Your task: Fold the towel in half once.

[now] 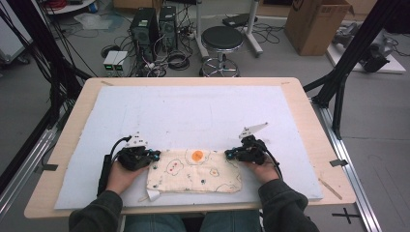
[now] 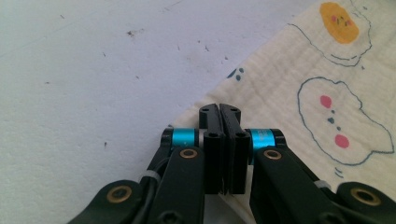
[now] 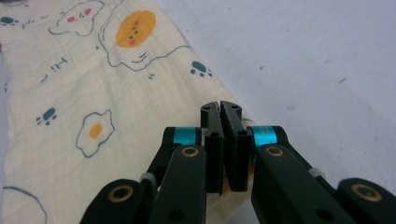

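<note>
A cream cloth [image 1: 193, 175] printed with fried eggs and paw marks lies folded on the pale mat near the front edge. My left gripper [image 1: 155, 154] sits at its far left corner and my right gripper [image 1: 228, 154] at its far right corner. In the left gripper view the jaws [image 2: 219, 108] stand pressed together right at the edge of the cloth [image 2: 303, 70], which runs in under them. The right gripper view has the same picture: the jaws [image 3: 221, 106] are shut at the corner of the cloth [image 3: 93, 70]. A hand holds each gripper from behind.
The pale blue mat [image 1: 193, 111] covers most of the wooden table [image 1: 309, 111]. A small wooden stick [image 1: 330, 188] lies at the front right. Beyond the table stand a stool [image 1: 221, 38], computer towers [image 1: 145, 26] and a cardboard box [image 1: 314, 24].
</note>
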Demonstrator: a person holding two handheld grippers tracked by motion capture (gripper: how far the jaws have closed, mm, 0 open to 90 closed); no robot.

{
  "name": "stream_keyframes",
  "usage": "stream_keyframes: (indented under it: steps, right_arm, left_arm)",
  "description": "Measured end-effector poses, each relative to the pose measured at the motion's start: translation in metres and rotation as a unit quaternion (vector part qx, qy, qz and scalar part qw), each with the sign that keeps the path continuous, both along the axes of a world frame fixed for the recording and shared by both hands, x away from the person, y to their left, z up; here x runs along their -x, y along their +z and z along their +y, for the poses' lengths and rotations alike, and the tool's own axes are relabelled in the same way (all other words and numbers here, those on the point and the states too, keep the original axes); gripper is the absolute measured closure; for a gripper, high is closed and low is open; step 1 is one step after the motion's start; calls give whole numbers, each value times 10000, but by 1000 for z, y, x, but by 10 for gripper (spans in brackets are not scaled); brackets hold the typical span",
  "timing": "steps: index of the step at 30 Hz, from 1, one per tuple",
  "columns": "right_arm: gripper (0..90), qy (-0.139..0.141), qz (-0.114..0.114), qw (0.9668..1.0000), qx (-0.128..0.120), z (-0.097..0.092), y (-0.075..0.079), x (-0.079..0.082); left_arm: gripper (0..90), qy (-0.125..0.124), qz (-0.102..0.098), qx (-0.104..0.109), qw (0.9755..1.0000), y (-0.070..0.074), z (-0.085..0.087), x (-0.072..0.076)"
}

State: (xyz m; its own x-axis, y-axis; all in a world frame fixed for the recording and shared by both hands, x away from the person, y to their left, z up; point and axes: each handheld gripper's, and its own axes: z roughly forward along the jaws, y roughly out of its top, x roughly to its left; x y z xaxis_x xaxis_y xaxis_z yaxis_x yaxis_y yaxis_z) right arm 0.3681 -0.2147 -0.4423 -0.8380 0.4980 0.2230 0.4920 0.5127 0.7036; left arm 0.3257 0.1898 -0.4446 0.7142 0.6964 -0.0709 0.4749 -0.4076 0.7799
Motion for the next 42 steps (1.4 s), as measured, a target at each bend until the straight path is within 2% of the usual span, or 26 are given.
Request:
stream_keyframes:
  steps: [4, 8, 9, 13, 15, 20, 22, 24, 25, 27, 34, 42]
  right_arm:
    - [865, -38, -40, 10000, 63, -4, 0, 2]
    - [862, -132, 19, 9999, -88, -14, -2, 3]
    - [857, -148, 14, 9998, -99, -15, -2, 3]
    - [808, -111, -93, 9999, -69, -13, -1, 6]
    - [775, -110, -144, 9997, -134, -12, 2, 8]
    - [683, -206, -316, 9986, -371, -15, 8, 10]
    - [628, -228, -310, 9981, -479, -17, 11, 11]
    - [579, -244, -316, 9977, -542, -17, 12, 11]
    - [555, -230, -312, 9975, -590, -17, 13, 11]
    - [526, -210, -314, 9976, -580, -16, 14, 12]
    - [418, -148, -453, 9974, -538, -8, 19, 16]
    - [357, -136, -566, 9966, -575, -6, 22, 20]
  left_arm:
    - [866, 14, 20, 30, 10000, 0, 1, 1]
    - [865, -14, -23, 51, 10000, -2, 3, 1]
    - [864, 5, 2, 115, 9999, -2, 3, 1]
    - [825, -57, -15, 65, 10000, 0, 2, 2]
    - [765, -113, -22, 142, 9998, 1, 2, 3]
    - [691, -114, -95, 326, 9994, 9, 3, 6]
    - [657, -97, -109, 480, 9987, 13, 4, 6]
    - [620, -142, -93, 511, 9985, 17, 6, 6]
    - [601, -139, -100, 594, 9981, 19, 6, 7]
    - [576, -167, -112, 743, 9970, 24, 7, 7]
    - [495, -138, -92, 939, 9954, 28, 9, 8]
    - [467, -97, -130, 968, 9952, 29, 10, 9]
